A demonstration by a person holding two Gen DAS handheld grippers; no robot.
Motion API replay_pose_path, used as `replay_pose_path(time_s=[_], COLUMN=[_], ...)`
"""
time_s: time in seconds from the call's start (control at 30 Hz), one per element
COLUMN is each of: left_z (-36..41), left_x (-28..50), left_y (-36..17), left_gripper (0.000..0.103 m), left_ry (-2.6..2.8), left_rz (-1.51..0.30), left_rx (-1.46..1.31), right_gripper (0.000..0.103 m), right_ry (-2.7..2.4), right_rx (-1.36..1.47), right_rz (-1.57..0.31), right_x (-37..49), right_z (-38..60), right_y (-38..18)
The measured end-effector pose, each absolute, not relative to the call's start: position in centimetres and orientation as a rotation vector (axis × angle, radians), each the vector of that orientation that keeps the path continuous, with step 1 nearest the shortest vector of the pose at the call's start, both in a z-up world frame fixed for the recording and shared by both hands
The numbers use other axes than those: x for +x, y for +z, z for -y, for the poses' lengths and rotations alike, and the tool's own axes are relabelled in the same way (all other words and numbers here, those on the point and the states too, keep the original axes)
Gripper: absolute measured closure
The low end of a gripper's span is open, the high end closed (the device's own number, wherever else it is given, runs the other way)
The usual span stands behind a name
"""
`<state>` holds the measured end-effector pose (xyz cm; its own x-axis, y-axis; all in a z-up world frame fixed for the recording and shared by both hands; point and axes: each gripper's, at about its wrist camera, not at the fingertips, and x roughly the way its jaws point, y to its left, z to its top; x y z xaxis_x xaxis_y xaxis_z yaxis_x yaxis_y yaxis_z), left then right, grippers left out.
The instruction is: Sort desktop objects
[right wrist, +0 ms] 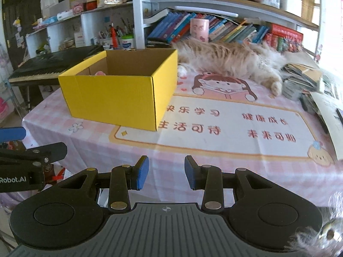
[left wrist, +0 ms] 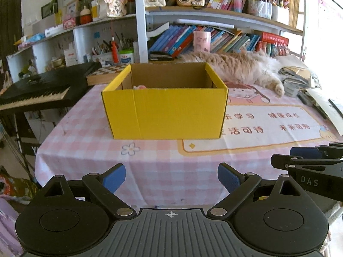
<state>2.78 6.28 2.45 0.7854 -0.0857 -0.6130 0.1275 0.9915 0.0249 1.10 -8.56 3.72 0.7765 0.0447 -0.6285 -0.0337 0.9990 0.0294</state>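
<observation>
Yellow cardboard box (left wrist: 164, 109), open-topped, stands on the table (left wrist: 150, 171) toward its left edge, on a pink checked cloth. Something small and pink (left wrist: 140, 87) peeks above the box's near wall; what it is cannot be told. A fluffy cat (right wrist: 231, 62) lies along the table's far edge beside book stacks. Both grippers hover off the near edge: left gripper (left wrist: 171, 180) with jaws spread wide and empty, right gripper (right wrist: 166, 175) with jaws parted and empty. Sorting seems finished or between items; the next move calls for finding any loose object to pick up.
</observation>
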Motion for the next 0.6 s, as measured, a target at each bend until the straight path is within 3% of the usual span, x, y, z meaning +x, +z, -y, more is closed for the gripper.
replay_pose_path(time_s=[0.6], left_z=[-5.9], left_x=[2.0], left_y=[1.2], left_gripper=[0.008], left_ry=[-0.127], left_rz=[-0.713], left_rx=[0.046], right_gripper=[0.050], right_ry=[-0.012], right_rx=[-0.017], right_rz=[-0.705], right_x=[-0.8], right_z=[8.4], right_y=[3.1])
